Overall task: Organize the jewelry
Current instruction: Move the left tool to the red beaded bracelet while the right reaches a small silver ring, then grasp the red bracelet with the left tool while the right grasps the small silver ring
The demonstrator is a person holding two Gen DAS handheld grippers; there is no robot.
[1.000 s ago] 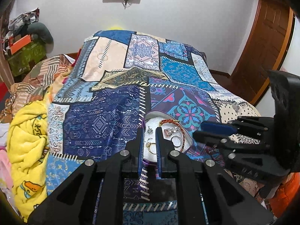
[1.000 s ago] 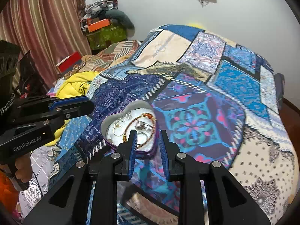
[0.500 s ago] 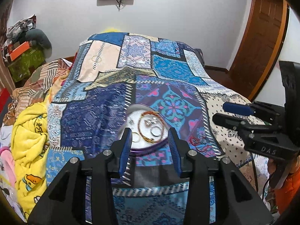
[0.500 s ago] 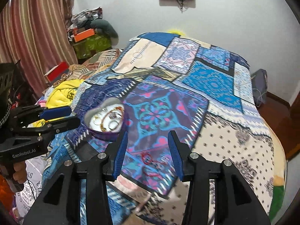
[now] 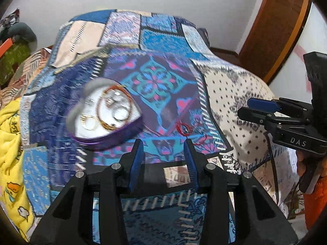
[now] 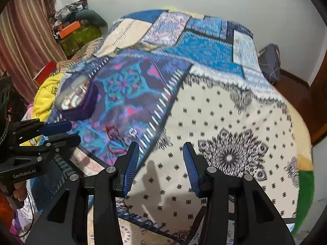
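A purple heart-shaped box (image 5: 106,114) with a white lining sits on the patchwork bedspread and holds an orange bangle and several rings. It also shows in the right wrist view (image 6: 76,98). A red cord bracelet (image 5: 184,127) lies loose on the spread right of the box; it shows in the right wrist view (image 6: 112,136) beside a small clear ring (image 6: 133,131). My left gripper (image 5: 163,145) is open and empty, just short of the red bracelet. My right gripper (image 6: 161,149) is open and empty, right of the jewelry, over the cream patch.
The bedspread (image 5: 235,94) covers the whole bed. A yellow blanket (image 5: 10,134) lies bunched at the left edge. A wooden door (image 5: 271,26) stands at the right, and a dark bag (image 6: 269,61) sits on the floor by the wall.
Both grippers opened and drew back from the heart box, swinging right. The box moved left in both views. The red bracelet came into view in front of the left gripper.
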